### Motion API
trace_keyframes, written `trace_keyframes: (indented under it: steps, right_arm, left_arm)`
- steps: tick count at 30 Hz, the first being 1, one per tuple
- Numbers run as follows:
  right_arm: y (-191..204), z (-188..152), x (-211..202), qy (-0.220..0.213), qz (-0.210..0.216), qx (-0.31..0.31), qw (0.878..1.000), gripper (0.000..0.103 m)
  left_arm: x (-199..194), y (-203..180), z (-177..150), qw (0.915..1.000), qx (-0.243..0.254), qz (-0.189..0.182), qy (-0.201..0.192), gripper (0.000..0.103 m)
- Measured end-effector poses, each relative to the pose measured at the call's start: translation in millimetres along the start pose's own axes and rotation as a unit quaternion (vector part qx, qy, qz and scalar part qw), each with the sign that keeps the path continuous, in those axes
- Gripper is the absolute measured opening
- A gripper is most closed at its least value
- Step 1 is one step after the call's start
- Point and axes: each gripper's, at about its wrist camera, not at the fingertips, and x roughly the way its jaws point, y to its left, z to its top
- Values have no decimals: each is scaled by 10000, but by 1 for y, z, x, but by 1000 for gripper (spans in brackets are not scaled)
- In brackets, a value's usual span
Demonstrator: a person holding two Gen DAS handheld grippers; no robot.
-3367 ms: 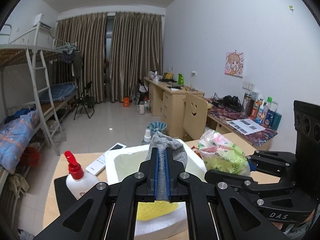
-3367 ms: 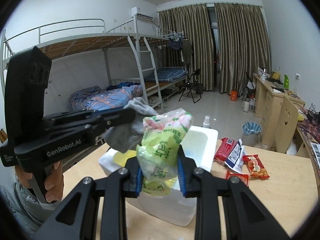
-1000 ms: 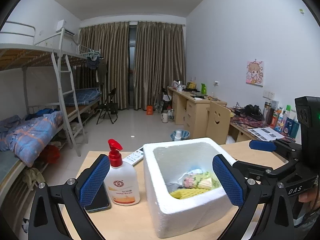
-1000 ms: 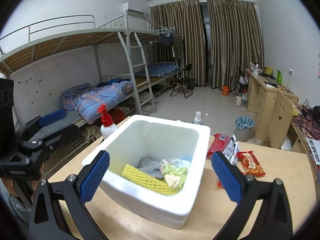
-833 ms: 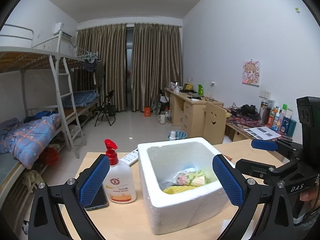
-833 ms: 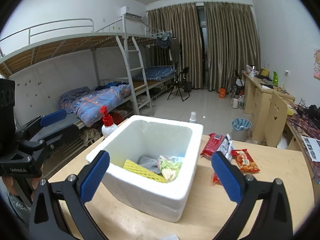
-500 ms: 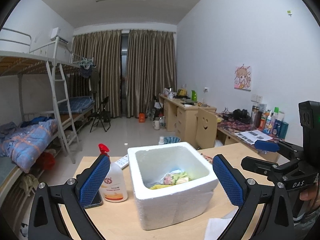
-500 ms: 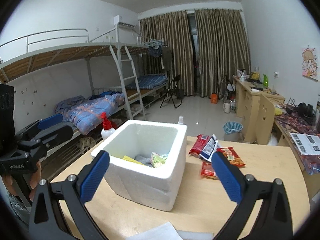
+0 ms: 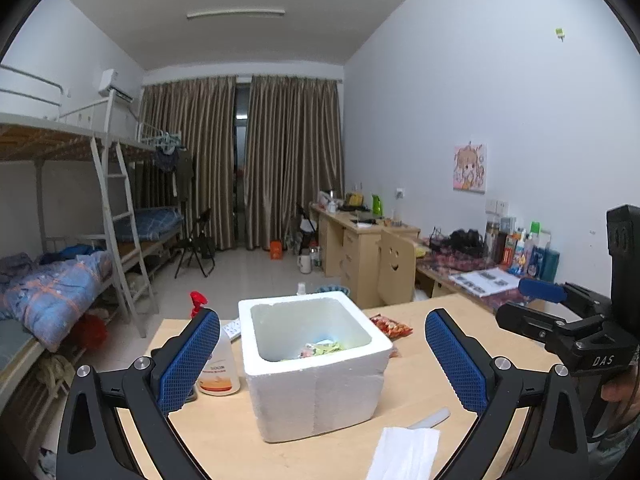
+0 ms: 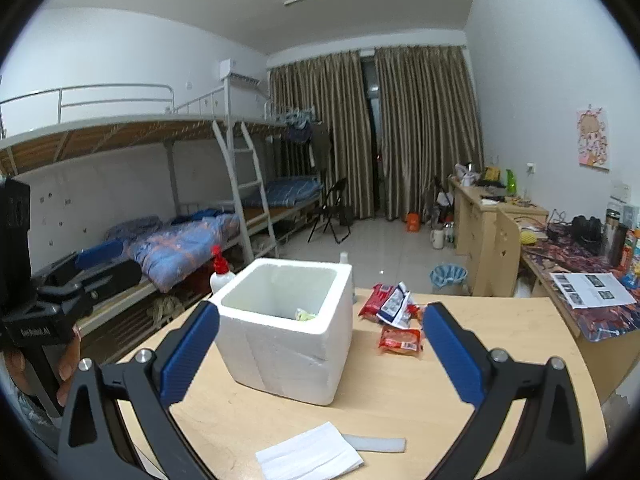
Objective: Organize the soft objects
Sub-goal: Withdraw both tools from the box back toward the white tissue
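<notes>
Filling the lower half of both views, a pale wooden surface (image 10: 460,392) carries everything, with a bunk bed (image 10: 180,240) at the left of the frame beyond it. Near the frame's centre stands a white foam box (image 9: 316,360), open at the top, apparently serving as the bin for the soft things. Its walls hide most of the inside; only a green and pink soft bundle (image 9: 320,349) shows at the bottom, so the soft objects seem to be already stowed.

The left gripper (image 9: 322,360) frames the box from the lower edge of its view, blue pads spread wide with nothing between them. The right gripper (image 10: 320,354) is likewise spread wide and empty, probably held back from the box to leave it clear.

A white spray bottle (image 9: 216,364) stands just beside the box at centre left. Red snack packets (image 10: 394,314) lie right of the box, apart from it. A white tissue (image 10: 310,456) and a grey strip (image 10: 374,443) lie near the lower edge, with bare wood open around them.
</notes>
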Motion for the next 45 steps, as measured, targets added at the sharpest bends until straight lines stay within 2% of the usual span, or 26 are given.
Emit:
trace_keyframes:
  steps: [4,9,22,26,30,35,45]
  right_arm:
    - [-1,-7,-16,-135,-65,24,9999,103]
    - [-2,-13,-29,-233,-142,88,9996,103]
    - [-5,-45,-56,-460,-217,229,9984,103]
    - [-9,-57,-58,-415,-328,289,9982,103]
    - [-14,-72,-65,-539,-285,365,9975,103]
    - [-17,-89,-69,-480,-331,511,9970,103]
    - [1,-117,-86,-373,-515,556,9964,103]
  left_arm:
    - [-18,-8,-5,9997,-105,-101,-193,103]
    - [-36,-21,-13,9991,32,-83,-416,103]
    - [-53,-29,-37,9978,70,-61,-652,103]
    - [-44,-31,-45,9985,-95,-159,-512,103]
    - [-41,-32,-60,9981,-133,-160,-572,103]
    - [-42,-31,-80,9974,-322,-154,-619,103]
    - [-54,-40,-114,9983,-231,-84,-534,103]
